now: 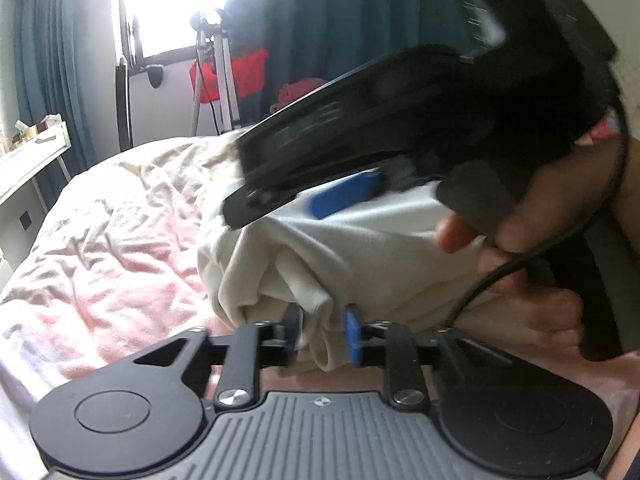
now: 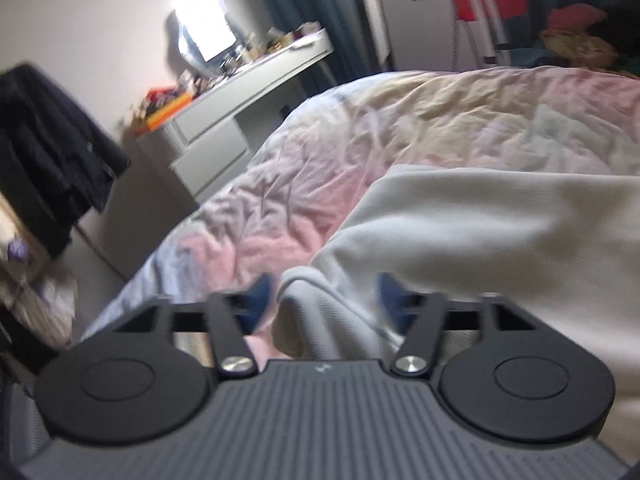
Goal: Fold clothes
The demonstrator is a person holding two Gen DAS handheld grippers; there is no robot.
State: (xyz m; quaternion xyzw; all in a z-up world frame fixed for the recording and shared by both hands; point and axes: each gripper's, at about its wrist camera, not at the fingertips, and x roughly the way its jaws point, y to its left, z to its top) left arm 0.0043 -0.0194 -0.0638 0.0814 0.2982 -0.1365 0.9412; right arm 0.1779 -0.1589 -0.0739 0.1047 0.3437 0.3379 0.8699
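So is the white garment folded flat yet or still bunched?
Still bunched: the white garment sits in rumpled folds on the bed, a fold hanging loose between the left gripper fingers.

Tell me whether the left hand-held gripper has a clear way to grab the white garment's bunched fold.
Probably yes. The left hand-held gripper already has the white garment bunched between its blue pads, with nothing blocking it.

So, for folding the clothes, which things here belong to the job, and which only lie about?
Belongs to the job:
- white garment, bunched on the bed
- left tongs, fabric between them
- right tongs, open around a fold

Lying about:
- pink duvet
- white desk with clutter
- dark jacket
- tripod
- red cloth
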